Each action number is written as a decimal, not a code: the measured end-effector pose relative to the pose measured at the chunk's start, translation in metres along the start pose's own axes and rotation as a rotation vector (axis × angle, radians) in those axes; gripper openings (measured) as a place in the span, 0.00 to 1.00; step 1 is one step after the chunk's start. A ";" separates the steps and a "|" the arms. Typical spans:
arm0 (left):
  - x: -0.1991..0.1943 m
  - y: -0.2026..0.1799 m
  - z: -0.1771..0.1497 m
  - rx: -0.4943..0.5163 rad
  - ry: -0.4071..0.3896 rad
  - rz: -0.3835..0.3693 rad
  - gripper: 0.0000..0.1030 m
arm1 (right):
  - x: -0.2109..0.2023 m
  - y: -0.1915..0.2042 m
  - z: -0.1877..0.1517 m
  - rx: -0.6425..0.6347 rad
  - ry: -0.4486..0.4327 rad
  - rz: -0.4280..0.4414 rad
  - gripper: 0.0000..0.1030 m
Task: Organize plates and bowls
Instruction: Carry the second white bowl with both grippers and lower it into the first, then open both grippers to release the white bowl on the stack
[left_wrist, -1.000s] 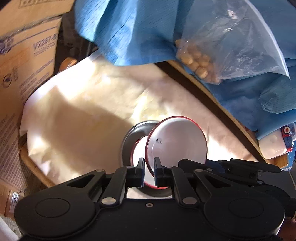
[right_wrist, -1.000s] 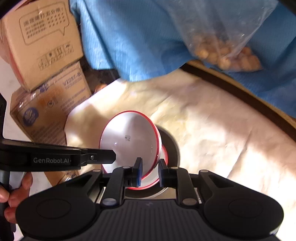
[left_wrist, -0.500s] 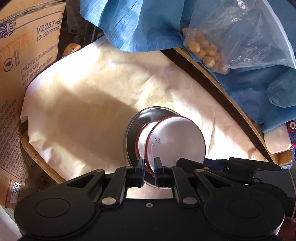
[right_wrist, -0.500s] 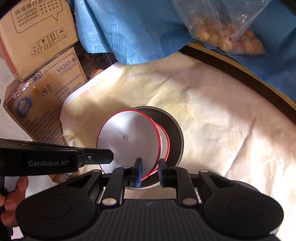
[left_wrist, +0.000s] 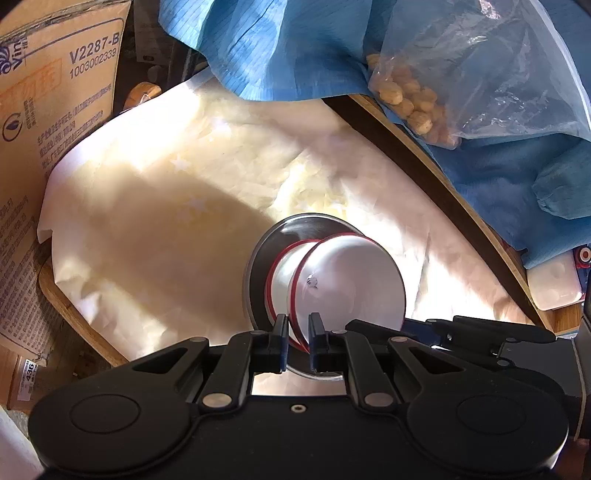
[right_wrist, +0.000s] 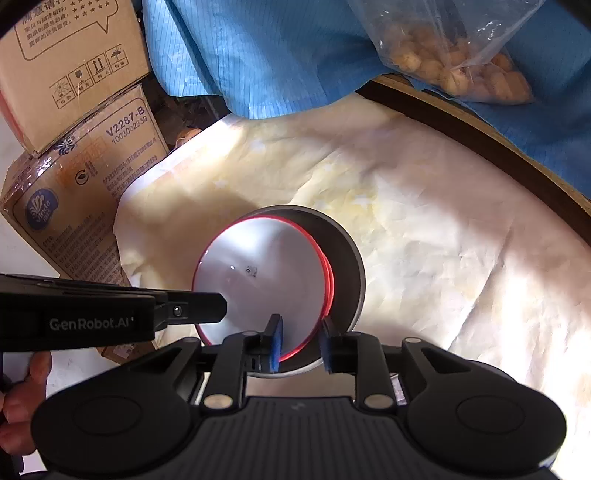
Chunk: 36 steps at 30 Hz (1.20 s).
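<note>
- White, red-rimmed bowl (left_wrist: 347, 280) is tilted on its side, nested into a second white bowl with a red rim (left_wrist: 286, 273), and both sit in a dark grey round metal plate (left_wrist: 266, 254) on the cream paper-covered tabletop (left_wrist: 155, 229).
- Left gripper (left_wrist: 297, 341) pinches the near rim of the tilted bowl, its fingers (left_wrist: 281, 339) nearly together with only the thin rim between them.
- Right gripper (right_wrist: 301, 345) straddles the same bowl's lower rim (right_wrist: 295, 350); its fingers (right_wrist: 275, 347) are spreading, the rim stands between them, and the right-hand finger is clear of it.
- From the right wrist, the left gripper's black body reaches in from the left edge, held by a person's hand (right_wrist: 18, 398).
- Brown cardboard boxes (right_wrist: 74, 173) stand beside the tabletop.
- Blue cloth (right_wrist: 258, 51) lies beyond, carrying a clear plastic bag of tan nuts (right_wrist: 454, 62).
</note>
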<state>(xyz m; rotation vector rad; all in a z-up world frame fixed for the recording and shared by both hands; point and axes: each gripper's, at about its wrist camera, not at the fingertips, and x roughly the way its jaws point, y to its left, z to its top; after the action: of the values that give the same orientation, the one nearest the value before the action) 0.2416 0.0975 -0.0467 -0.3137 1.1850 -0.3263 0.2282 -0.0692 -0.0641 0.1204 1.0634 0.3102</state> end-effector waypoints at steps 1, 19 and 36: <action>0.000 0.000 0.000 -0.001 0.001 0.001 0.11 | 0.000 0.000 0.000 -0.003 0.002 0.001 0.26; -0.002 0.002 0.000 -0.039 -0.006 0.022 0.12 | 0.006 0.010 0.009 -0.068 0.024 -0.025 0.26; 0.001 0.004 0.006 -0.039 -0.008 0.030 0.16 | 0.010 0.006 0.011 -0.059 0.030 -0.017 0.33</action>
<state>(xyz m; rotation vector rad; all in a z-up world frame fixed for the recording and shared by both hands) 0.2477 0.1010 -0.0467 -0.3309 1.1881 -0.2753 0.2416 -0.0599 -0.0656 0.0539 1.0832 0.3281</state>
